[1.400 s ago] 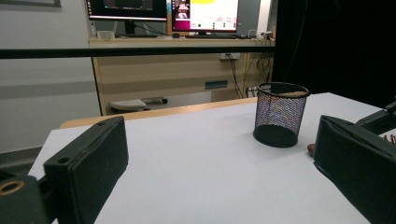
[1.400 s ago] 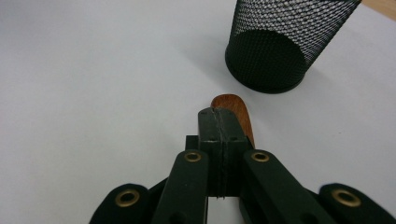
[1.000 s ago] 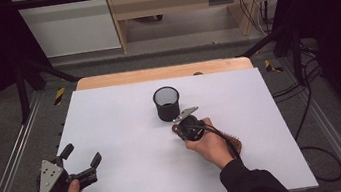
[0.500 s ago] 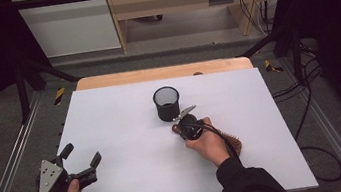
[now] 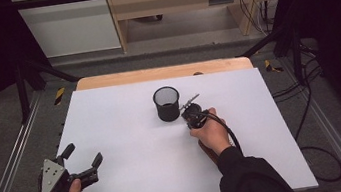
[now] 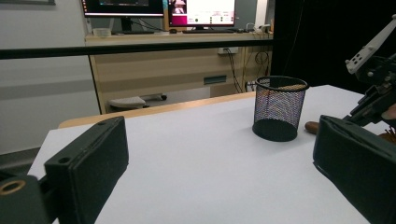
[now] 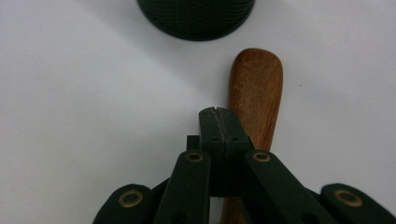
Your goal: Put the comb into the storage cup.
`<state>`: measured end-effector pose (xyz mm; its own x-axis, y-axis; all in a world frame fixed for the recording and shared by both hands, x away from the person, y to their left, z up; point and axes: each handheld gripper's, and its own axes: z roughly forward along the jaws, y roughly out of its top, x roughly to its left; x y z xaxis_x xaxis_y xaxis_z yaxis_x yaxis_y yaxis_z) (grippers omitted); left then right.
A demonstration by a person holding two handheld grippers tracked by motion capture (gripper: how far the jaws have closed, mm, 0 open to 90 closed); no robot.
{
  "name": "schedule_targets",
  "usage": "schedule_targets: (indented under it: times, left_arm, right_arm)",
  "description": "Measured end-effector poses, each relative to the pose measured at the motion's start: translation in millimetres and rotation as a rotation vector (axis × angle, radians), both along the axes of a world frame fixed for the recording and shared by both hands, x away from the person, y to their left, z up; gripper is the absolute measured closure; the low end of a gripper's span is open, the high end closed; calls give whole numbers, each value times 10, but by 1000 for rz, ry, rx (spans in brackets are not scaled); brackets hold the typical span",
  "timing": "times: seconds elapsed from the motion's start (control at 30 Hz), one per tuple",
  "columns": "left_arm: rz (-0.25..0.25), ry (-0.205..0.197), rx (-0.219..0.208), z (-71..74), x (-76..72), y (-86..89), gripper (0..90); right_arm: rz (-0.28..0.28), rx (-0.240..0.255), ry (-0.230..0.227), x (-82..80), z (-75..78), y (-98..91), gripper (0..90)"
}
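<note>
1. High view: my right tongs (image 5: 192, 114) sit just right of the mesh cup (image 5: 166, 103) on the desk (image 5: 128, 132), far nearer it than my left tongs (image 5: 82, 159), which rest open and empty at the near left corner.
2. Left gripper view: the cup (image 6: 279, 108) stands upright, well ahead; a brown wooden tip (image 6: 312, 126) lies just to its right on the desk.
3. Right gripper view: my right tongs (image 7: 218, 112) are closed, empty. The wooden spoon (image 7: 255, 93) lies flat just right of them, its long axis running toward the cup (image 7: 196, 16), the end just short of the base.
</note>
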<state>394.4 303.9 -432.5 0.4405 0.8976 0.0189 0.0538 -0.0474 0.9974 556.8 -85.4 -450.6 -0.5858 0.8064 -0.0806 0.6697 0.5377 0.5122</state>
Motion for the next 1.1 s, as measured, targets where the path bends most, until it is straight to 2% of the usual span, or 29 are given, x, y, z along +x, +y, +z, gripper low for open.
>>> schedule_targets:
  times: [0.17, 0.3, 0.57, 0.6, 0.73, 0.77, 0.83, 0.87, 1.1]
  left_arm:
    - [-4, 4, 2, -2, 4, 4, 36]
    - [0, 14, 41, -20, 28, -3, 38]
    - [-3, 16, 45, -19, 26, -12, 38]
    - [-1, 19, 47, -23, 31, -10, 38]
    - [2, 23, 43, -29, 41, -5, 38]
    - [2, 23, 45, -28, 40, -6, 38]
    - [1, 22, 50, -28, 39, -9, 39]
    - [1, 22, 48, -29, 40, -13, 39]
    - [1, 22, 53, -26, 34, -19, 39]
  right_arm:
    - [-24, -3, 13, 96, 19, -101, 900]
    - [-49, -8, 16, 161, 38, -254, 900]
    - [-66, -22, 3, 162, 7, -489, 900]
    - [-75, -20, 2, 140, 9, -587, 900]
    - [-89, -23, 4, 114, 2, -725, 900]
    - [-105, -35, 4, 94, -9, -837, 900]
    - [-110, -35, 2, 86, -15, -877, 900]
    - [-128, -24, 6, 48, -27, -984, 900]
    - [-135, -14, 15, -110, -61, -1195, 900]
